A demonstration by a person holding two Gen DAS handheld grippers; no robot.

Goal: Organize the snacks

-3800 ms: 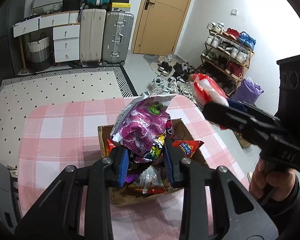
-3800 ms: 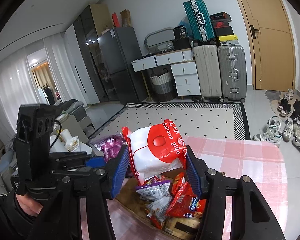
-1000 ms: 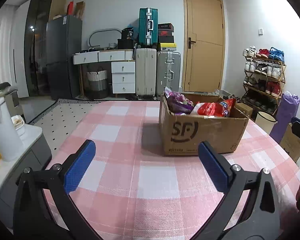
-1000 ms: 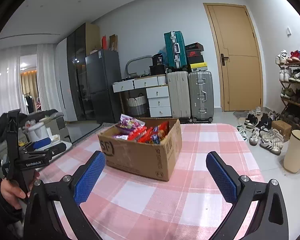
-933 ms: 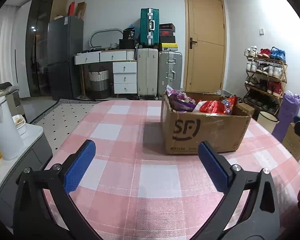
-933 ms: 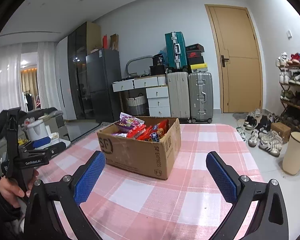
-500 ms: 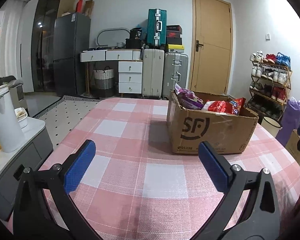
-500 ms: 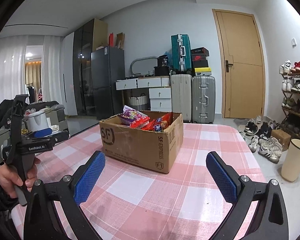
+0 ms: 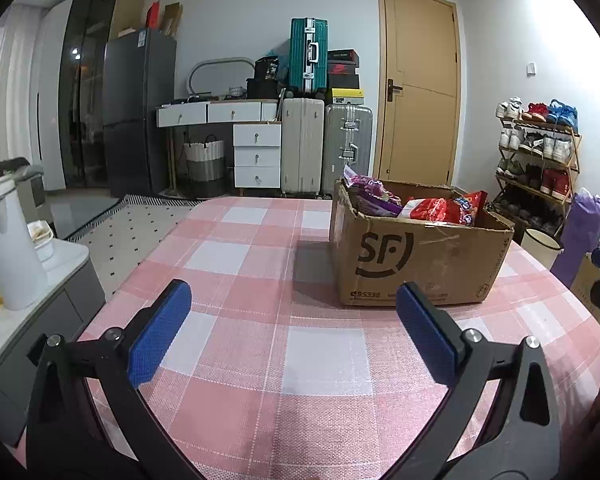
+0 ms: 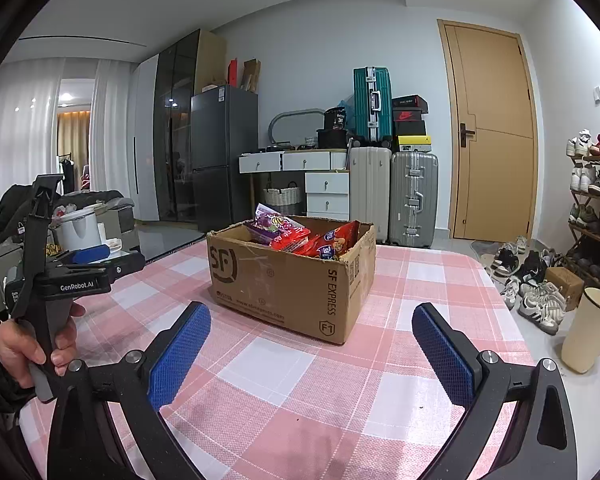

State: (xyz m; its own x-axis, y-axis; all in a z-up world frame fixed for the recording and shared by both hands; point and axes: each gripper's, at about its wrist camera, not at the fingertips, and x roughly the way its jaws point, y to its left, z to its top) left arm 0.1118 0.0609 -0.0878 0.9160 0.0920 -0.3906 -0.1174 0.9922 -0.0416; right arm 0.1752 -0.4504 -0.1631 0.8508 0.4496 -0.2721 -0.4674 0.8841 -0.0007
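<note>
right wrist view | my right gripper (image 10: 310, 344) and left gripper (image 9: 294, 322) gape wide, empty | snack packets (image 10: 300, 236) sit inside sf cardboard box (image 10: 288, 280), so sorting looks finished

a pink checked table (image 9: 260, 264) carries one open cardboard box (image 9: 416, 264) of snacks.
</note>
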